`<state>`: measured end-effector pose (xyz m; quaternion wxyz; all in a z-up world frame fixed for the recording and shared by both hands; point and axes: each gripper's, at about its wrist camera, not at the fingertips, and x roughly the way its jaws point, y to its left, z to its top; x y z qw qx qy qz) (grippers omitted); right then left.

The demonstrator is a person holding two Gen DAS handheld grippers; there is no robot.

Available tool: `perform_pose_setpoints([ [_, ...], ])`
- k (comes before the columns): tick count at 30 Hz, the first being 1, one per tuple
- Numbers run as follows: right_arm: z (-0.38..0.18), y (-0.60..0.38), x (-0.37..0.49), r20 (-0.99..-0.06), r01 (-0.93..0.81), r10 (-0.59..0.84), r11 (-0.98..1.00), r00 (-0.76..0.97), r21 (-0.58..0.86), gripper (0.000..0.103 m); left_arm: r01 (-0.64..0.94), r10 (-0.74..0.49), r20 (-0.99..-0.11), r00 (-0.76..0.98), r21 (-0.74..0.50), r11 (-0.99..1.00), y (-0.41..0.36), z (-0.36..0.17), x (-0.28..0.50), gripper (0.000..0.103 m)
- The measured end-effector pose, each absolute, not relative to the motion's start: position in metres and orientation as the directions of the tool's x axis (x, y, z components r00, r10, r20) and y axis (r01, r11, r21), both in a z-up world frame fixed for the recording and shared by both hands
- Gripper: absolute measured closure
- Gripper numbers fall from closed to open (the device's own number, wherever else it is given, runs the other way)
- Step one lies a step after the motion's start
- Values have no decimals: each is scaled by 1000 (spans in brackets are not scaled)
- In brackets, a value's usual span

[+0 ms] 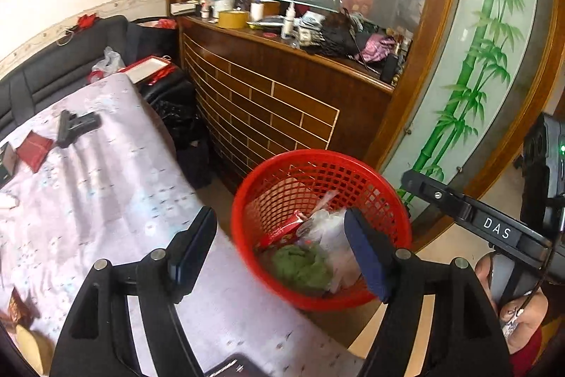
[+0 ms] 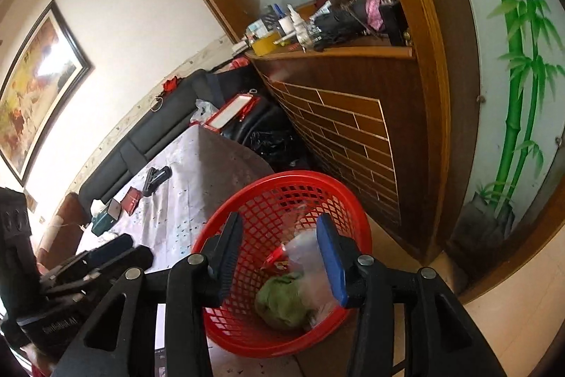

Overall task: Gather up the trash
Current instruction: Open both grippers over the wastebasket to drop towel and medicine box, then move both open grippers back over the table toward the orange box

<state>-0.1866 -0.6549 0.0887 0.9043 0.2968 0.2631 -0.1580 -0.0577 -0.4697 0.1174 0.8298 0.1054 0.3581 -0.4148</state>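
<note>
A: How do the fingers stand?
B: The left gripper (image 1: pixel 282 257) has its jaws wide apart, nothing between them. The right gripper (image 2: pixel 280 258) is parted too, empty.
A: And the trash?
B: Inside the red basket (image 1: pixel 356 165), just beyond both fingertips: a green wad (image 1: pixel 300 265), a clear plastic bag (image 1: pixel 326 228) and a red wrapper (image 1: pixel 282 230). The basket stands beside the cloth-covered table (image 1: pixel 106 193).
</note>
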Motion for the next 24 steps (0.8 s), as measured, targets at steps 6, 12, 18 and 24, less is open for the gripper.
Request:
perform_pose_setpoints([
  [6,106,-613,-200,-542,375,-85,811,836,450,55,740,-599,-672,436,-111,664,-416,123,-71,29],
  [12,114,-555,-199,-532,288,-8,848,847,446,48,705,-563,-687,460,-103,702,-353,115,-82,29],
  [18,115,-489,-178,-544,173,99,887,833,427,48,654,-525,-683,508,-90,751,-288,111,-83,29],
  [24,107,-434,-156,-583,86,178,914,793,396,47,572,-462,-677,573,-73,817,-217,112,-66,29],
])
